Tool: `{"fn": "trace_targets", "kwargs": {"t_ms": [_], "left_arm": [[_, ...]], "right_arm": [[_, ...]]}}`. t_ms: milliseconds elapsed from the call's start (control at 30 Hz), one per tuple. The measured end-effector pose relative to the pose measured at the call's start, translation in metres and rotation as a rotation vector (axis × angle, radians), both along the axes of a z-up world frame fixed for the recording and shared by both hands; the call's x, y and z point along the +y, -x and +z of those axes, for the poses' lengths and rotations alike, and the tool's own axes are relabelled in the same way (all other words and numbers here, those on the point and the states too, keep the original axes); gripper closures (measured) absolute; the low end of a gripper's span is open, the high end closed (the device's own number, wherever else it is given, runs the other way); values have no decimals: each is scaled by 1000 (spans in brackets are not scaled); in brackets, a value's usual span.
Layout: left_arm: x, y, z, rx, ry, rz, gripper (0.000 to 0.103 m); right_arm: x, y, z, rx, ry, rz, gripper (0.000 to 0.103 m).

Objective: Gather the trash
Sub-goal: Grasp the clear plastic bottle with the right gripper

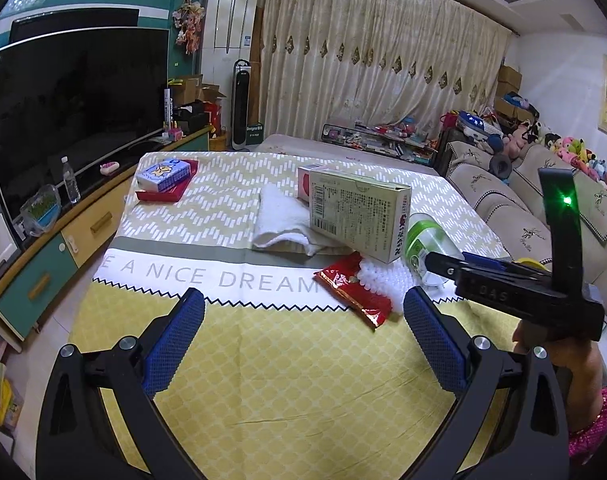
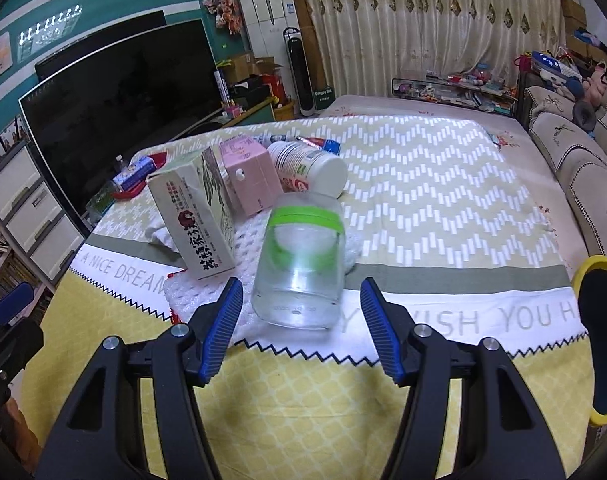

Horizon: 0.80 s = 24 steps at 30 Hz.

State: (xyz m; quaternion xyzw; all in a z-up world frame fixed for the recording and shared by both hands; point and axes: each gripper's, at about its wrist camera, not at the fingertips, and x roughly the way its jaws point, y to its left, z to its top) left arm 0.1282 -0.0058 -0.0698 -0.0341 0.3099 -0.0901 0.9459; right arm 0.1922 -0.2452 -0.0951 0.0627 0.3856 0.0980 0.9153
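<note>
I hold the right gripper [image 2: 299, 320] low over the near part of the table [image 2: 443, 184], level with the cloth and aimed forward. Its jaws stand wide apart and grip nothing. The clear bottle [image 2: 299, 260] with a green label band lies on its side between the fingertips, touching neither blue pad [image 2: 223, 320]. Its long axis runs away from me along the gripper's line: the base faces me, and the far end points toward the rear of the table. It rests partly on a white knitted mat [image 2: 207, 284].

I hold the left gripper [image 1: 303, 316] farther back and left, over the yellow section of the cloth, tilted slightly down. Its jaws are also spread wide and hold nothing. In its view the right gripper body enters from the right, with my right hand [image 1: 559, 356] around the handle.

Just left of the bottle, a cream carton [image 2: 199, 216] stands tilted with its long axis leaning left. Behind it sit a pink carton [image 2: 251, 178] and a white tub [image 2: 311, 168] lying on its side, lid toward me. A red wrapper [image 1: 351, 292] lies flat beside the mat, and a folded white towel [image 1: 283, 220] lies behind it.
</note>
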Motion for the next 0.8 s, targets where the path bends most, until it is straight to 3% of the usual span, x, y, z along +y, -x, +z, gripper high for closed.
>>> {"fn": "trace_targets", "kwargs": {"t_ms": [67, 133, 600, 800], "left_arm": [[1, 0, -1, 2, 3, 1, 5], [1, -1, -2, 5, 8, 0, 5], [-9, 0, -8, 21, -3, -23, 5], [-17, 0, -9, 22, -15, -39, 5]], "right_arm": [[3, -5, -3, 13, 4, 3, 45], [4, -6, -5, 15, 26, -2, 55], [-40, 29, 34, -79, -22, -43, 56], [-53, 37, 38, -74, -32, -43, 56]]}}
